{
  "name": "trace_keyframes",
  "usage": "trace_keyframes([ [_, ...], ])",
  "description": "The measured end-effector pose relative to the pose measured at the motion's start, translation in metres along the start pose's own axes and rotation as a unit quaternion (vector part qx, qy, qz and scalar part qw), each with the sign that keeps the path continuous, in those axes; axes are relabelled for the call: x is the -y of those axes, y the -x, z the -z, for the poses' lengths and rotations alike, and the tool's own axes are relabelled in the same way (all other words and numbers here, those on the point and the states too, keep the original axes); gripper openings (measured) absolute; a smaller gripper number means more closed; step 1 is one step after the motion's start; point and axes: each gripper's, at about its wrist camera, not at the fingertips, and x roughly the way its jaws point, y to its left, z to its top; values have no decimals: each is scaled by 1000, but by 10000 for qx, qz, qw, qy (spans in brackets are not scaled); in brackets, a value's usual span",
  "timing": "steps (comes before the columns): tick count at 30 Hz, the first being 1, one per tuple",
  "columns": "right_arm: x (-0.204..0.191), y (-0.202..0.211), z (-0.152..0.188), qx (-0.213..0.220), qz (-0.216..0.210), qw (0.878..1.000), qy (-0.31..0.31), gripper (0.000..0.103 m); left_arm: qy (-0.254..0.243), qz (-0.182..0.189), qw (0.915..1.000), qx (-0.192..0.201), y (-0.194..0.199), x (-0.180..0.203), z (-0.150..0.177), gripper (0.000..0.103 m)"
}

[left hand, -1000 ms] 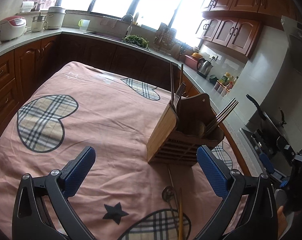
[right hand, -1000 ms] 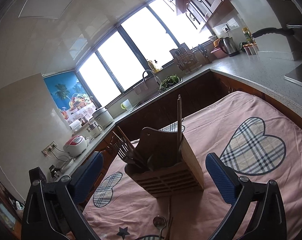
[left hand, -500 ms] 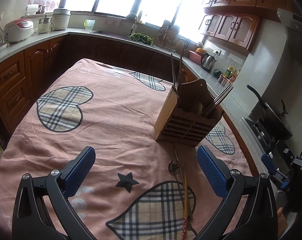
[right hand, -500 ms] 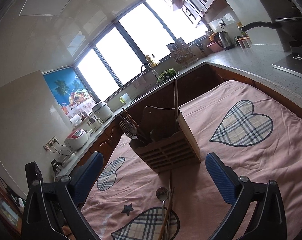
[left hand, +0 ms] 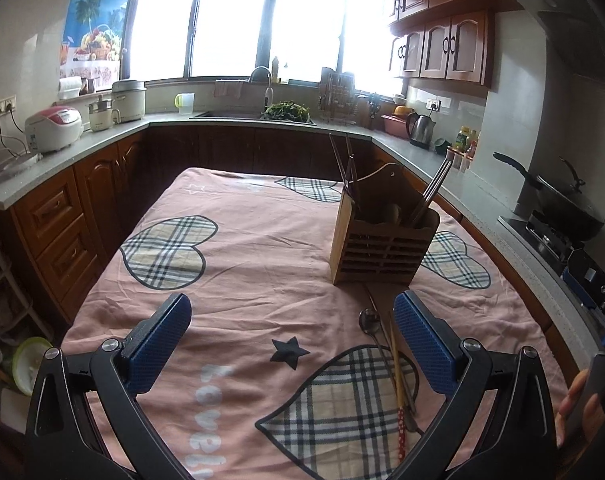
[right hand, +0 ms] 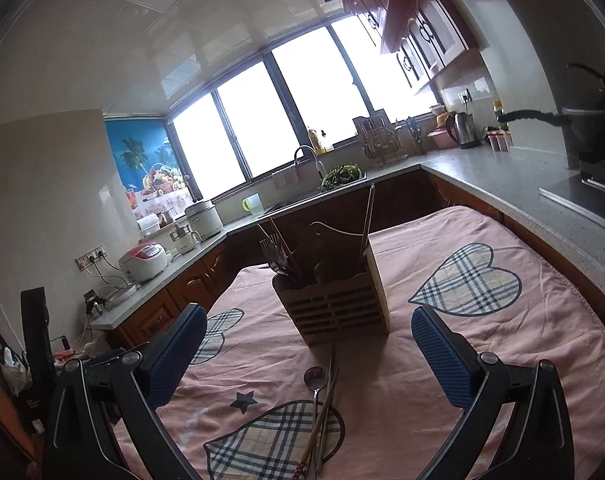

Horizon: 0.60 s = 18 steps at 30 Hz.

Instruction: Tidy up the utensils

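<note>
Utensils lie loose in the lower middle of both views: a metal spoon with a round bowl [left hand: 369,319] and a pair of wooden chopsticks with red dotted ends [left hand: 398,376] rest side by side on the pink cloth with plaid hearts [left hand: 230,280] that covers the bench. In the left wrist view they sit just inside the right blue pad of the left tool [left hand: 292,340], whose two pads stand wide apart with nothing between them. In the right wrist view the same spoon [right hand: 315,378] and chopsticks [right hand: 322,412] lie between the pads of the right tool [right hand: 308,354], which are likewise spread apart and hold nothing. A small dark star is printed on the cloth to the left of the spoon.

Beyond them, right of centre in the left view and at centre in the right view, stands a slatted wooden utensil holder [left hand: 382,240] with a raised arched back. Chopsticks stick up from its compartments at both ends, and the right wrist view shows forks [right hand: 274,252] leaning out of the holder's left end.

Farther back, a grey counter over brown cabinets runs round the room. A white and red rice cooker [left hand: 54,128] sits at the left, a sink with greens lies under the bright windows, and a steel kettle [left hand: 421,131] stands at the right.
</note>
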Motion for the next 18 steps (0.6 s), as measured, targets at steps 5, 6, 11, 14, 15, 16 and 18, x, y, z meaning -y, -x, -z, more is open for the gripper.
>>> trace_keyframes([
  [5, -20, 15, 8, 188, 215, 9977, 619, 103, -306, -190, 9992, 191, 17, 8, 9, 103],
  [6, -22, 17, 10, 198, 266, 9970, 698, 103, -356, -211, 9989, 230, 20, 9, 11, 103],
  [11, -24, 28, 24, 321, 326, 9948, 906, 103, -555, -358, 9966, 498, 36, 17, 22, 103],
  [14, -27, 34, 33, 442, 382, 9928, 1045, 103, -614, -439, 9948, 679, 43, 18, 30, 103],
  [15, -28, 36, 35, 480, 384, 9921, 1092, 103, -613, -460, 9944, 734, 45, 18, 32, 103],
  [16, -29, 38, 38, 508, 375, 9916, 1126, 103, -608, -475, 9940, 778, 46, 17, 34, 103],
  [18, -29, 39, 43, 533, 366, 9913, 1146, 103, -574, -511, 9937, 818, 47, 16, 38, 103],
])
